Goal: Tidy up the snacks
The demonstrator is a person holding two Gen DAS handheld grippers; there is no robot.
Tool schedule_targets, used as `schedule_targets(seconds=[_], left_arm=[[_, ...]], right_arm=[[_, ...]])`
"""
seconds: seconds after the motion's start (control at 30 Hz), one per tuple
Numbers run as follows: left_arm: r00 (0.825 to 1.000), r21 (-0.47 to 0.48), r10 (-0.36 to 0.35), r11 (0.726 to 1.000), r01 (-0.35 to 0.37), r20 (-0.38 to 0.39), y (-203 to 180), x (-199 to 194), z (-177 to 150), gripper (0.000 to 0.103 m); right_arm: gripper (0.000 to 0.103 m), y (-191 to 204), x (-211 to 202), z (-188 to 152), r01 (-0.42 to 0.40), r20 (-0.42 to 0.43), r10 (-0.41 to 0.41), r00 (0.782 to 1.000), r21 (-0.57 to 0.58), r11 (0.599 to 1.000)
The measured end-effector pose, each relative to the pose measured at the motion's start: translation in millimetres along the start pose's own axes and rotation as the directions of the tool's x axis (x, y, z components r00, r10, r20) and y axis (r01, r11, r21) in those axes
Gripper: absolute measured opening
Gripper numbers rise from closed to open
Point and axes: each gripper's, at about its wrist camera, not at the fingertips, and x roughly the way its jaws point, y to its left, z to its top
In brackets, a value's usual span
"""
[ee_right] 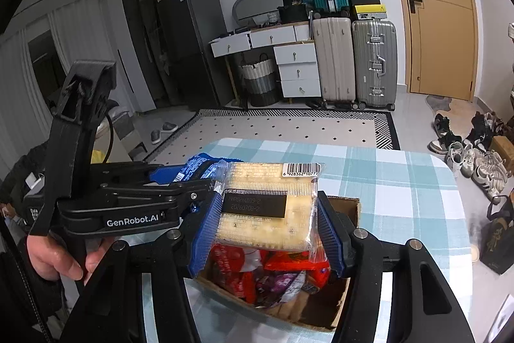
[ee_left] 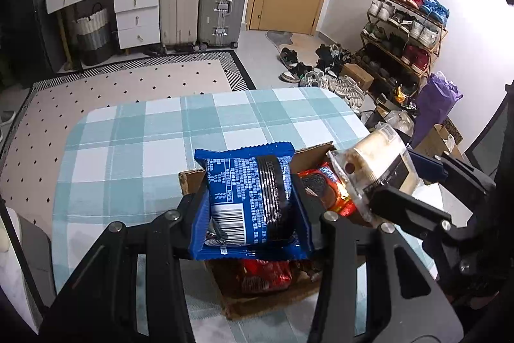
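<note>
My left gripper (ee_left: 252, 208) is shut on a blue snack packet (ee_left: 249, 198) and holds it above an open cardboard box (ee_left: 273, 298). The box holds several red snack packets (ee_left: 265, 275). My right gripper (ee_right: 265, 222) is shut on a clear pack of pale crackers (ee_right: 268, 211), also over the cardboard box (ee_right: 324, 314). In the left wrist view the cracker pack (ee_left: 376, 169) and right gripper (ee_left: 379, 182) hang just right of the blue packet. In the right wrist view the left gripper's fingers (ee_right: 180, 176) and the blue packet (ee_right: 200, 167) show at the left.
The box stands on a table with a blue and white checked cloth (ee_left: 138, 150), near its front right part. Beyond the table lie a dotted rug (ee_left: 128, 82), suitcases (ee_left: 221, 2), a white drawer unit (ee_left: 135, 12) and a shoe rack (ee_left: 404, 31).
</note>
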Motion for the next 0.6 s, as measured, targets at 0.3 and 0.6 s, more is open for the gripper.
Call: schedule_targets(seconds=[0.3, 0.6], left_arm=[[0.999, -0.065, -0.037, 0.997, 0.034, -0.037, 20.0, 38.0, -2.7, 0.050], [0.999, -0.079, -0.032, 0.996, 0.031, -0.010, 26.0, 27.1, -8.0, 0.071]], right_arm=[[0.060, -14.4, 30.4, -16.8, -0.032, -0.040, 0.032, 0.999, 0.009, 0.999], [0.066, -27.2, 19.0, -25.0, 0.004, 0.003, -0.004, 1.000, 0.041, 0.999]])
